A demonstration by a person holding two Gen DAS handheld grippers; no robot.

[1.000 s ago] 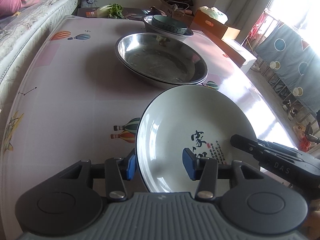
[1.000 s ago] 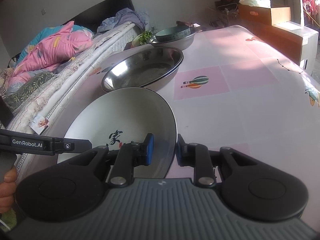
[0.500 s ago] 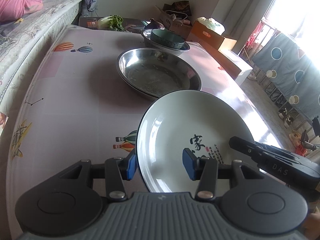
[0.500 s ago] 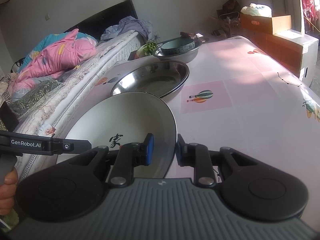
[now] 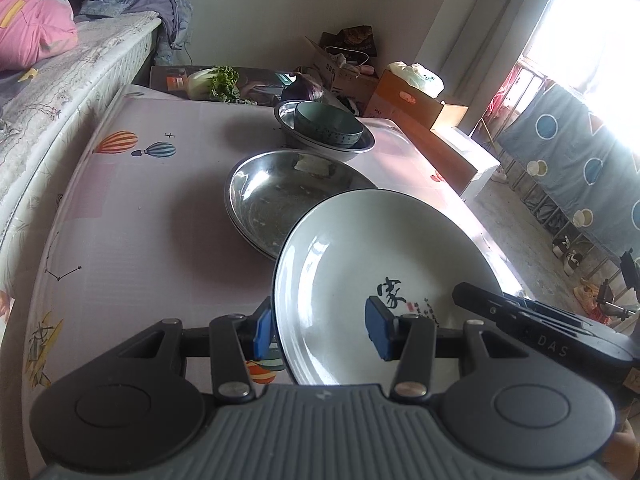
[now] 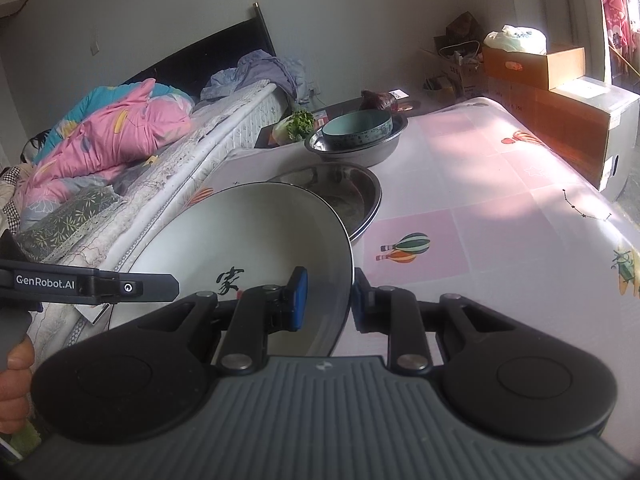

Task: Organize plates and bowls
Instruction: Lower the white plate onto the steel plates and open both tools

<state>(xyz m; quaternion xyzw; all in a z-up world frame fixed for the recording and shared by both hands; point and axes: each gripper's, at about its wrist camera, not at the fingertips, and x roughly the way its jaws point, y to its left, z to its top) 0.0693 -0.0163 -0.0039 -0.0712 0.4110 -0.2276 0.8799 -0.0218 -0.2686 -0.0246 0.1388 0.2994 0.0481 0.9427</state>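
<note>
White plate (image 5: 372, 252) with dark rim and black calligraphy, held up off the worktop (image 5: 132, 216), tilted, edge overlapping the steel pans (image 5: 276, 196) in view. Gripped from both sides: left gripper (image 5: 320, 330) jaws astride the near-left rim, one pad outside, one on the inner face, gap fairly wide so firm clamping hard to confirm; right gripper (image 6: 327, 298) jaws pinching the right rim, clenched on it. Two-sided hold probably for steadiness of a wide, slick ceramic piece during carry. Glossy inside, clean, small red seal by the characters. Steel pans look like two nested, just beyond the plate, likely stacking target or neighbour. Farther back, teal bowl (image 6: 357, 127) sitting inside a steel basin (image 6: 356, 148), already nested. Balloon-print cloth over worktop. Greens (image 5: 218, 82) and a purple cabbage (image 5: 302, 88) at far edge. Bed (image 6: 120, 148) with pink quilt along the left side, cardboard boxes (image 6: 532, 64) near the window.
</note>
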